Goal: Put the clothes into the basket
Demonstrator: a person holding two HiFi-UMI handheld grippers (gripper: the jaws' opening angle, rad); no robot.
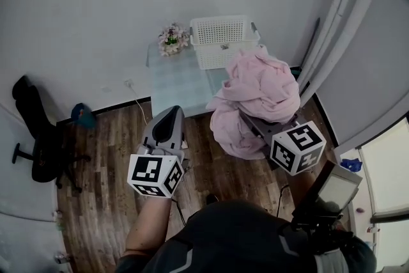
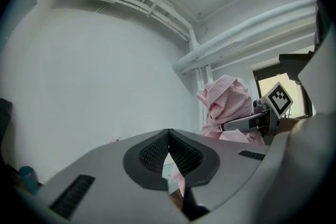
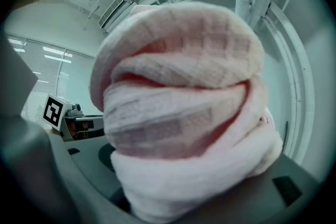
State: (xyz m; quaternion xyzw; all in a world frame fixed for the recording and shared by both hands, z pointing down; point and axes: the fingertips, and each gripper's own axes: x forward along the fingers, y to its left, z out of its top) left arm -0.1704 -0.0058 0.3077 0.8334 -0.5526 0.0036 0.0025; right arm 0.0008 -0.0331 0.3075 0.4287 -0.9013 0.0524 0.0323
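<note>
Underfoot, dark wood-plank floor (image 1: 108, 201); beyond it, a plain pale wall (image 1: 77, 3). By that wall, a small pale table (image 1: 176, 83). In front of the table's right side, held up off the floor: a big bundle of pink cloth (image 1: 262, 96). Soft, with a faint woven check, bunched in thick rolled folds, one loose end hanging below the right gripper (image 1: 257, 126). Clamped in that gripper, jaws wide around the bulk, pads buried in fabric in the right gripper view. Not in the basket (image 1: 220, 32): nearer the camera than it, and overlapping its front right corner in the head view. At the back of the table, that basket itself, white, slatted, open side up. Far left on the floor, a black office chair (image 1: 38, 137). Left of the bundle and apart from it, the left gripper (image 1: 171, 112), pointing toward the table, pads pressed together at the tips with nothing between. On the table's back left corner, just beside the basket, a small bunch of pinkish flowers (image 1: 171, 38).
</note>
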